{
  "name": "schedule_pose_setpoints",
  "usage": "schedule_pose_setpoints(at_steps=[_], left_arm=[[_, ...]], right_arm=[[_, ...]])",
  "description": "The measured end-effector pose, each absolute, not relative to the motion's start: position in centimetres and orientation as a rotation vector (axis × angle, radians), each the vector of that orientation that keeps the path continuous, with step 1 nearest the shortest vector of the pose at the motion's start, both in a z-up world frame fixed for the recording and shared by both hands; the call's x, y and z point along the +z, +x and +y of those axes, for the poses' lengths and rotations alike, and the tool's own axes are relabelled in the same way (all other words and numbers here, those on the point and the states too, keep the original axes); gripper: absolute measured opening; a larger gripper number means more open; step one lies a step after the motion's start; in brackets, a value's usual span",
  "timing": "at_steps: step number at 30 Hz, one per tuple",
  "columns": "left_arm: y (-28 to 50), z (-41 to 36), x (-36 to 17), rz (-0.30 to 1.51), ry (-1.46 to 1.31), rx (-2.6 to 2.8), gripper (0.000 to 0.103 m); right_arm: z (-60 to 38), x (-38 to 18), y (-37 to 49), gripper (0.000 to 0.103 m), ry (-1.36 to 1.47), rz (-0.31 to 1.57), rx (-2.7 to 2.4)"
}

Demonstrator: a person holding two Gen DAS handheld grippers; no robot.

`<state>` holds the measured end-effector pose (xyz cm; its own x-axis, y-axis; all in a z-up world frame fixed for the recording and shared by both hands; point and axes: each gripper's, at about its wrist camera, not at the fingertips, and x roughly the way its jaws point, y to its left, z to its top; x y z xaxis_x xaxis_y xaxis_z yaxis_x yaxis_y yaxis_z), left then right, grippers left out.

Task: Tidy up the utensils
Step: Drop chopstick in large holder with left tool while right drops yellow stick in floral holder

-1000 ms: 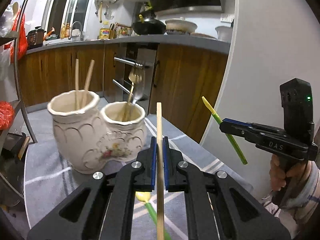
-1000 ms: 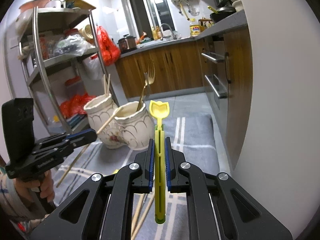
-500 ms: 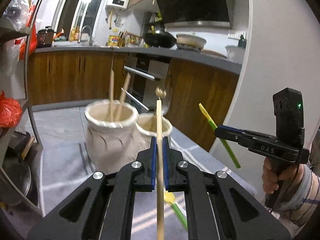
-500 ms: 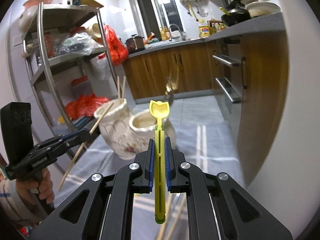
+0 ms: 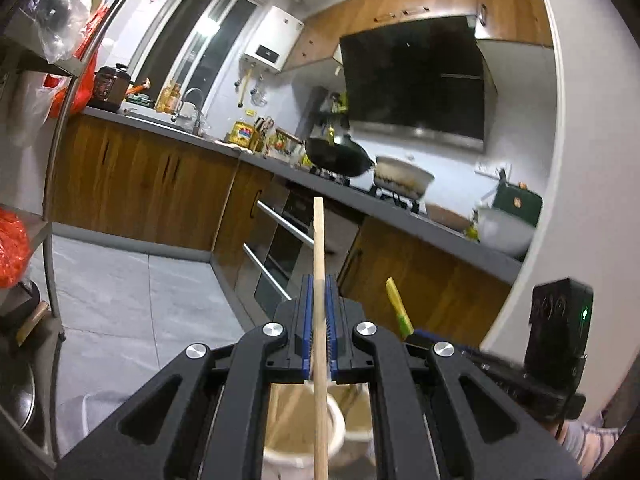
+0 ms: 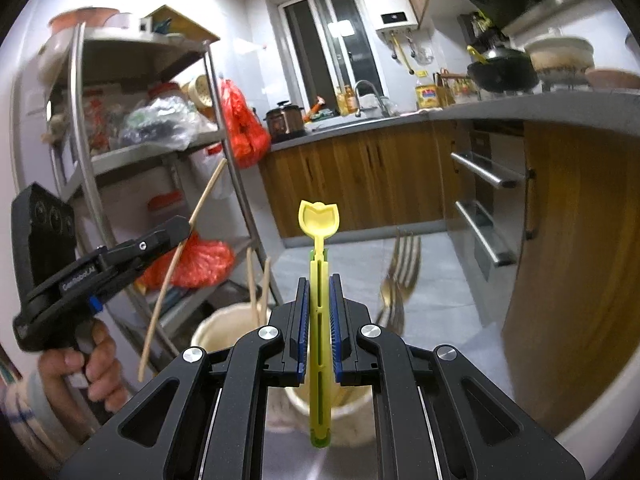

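My left gripper [image 5: 319, 292] is shut on a wooden chopstick [image 5: 319, 264] and holds it upright over the left cup of the white ceramic holder [image 5: 304, 438]; it also shows in the right wrist view [image 6: 176, 232]. My right gripper [image 6: 319, 292] is shut on a yellow-green plastic spoon [image 6: 319, 220], bowl up, above the holder's right cup [image 6: 356, 408]. Two chopsticks [image 6: 256, 292] stand in the left cup [image 6: 224, 328]. A gold fork [image 6: 400, 272] stands in the right cup. The spoon's handle end [image 5: 398, 308] shows in the left wrist view.
A metal shelf rack [image 6: 100, 152] with red bags stands at the left. Wooden kitchen cabinets [image 6: 360, 184] and a counter with a wok [image 5: 340, 156] are behind. A white wall edge [image 6: 608, 320] is close on the right.
Both grippers have risen and moved in over the holder, which now sits low beneath the fingers. The chopstick and spoon stay gripped.
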<state>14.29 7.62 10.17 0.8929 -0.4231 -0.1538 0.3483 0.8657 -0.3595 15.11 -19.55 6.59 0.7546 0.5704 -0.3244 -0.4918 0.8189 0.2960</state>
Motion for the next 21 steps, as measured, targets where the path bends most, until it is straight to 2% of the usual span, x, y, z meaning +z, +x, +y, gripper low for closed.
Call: schedule_pose_setpoints(at_steps=[12, 21], left_arm=[[17.4, 5.6, 9.2, 0.15, -0.265, -0.208, 0.006], [17.8, 6.3, 6.7, 0.191, -0.285, -0.176, 0.006]], right_arm=[[-18.6, 3.5, 19.2, 0.01, 0.363, 0.408, 0.6], [-16.7, 1.9, 19.0, 0.01, 0.22, 0.389, 0.547]])
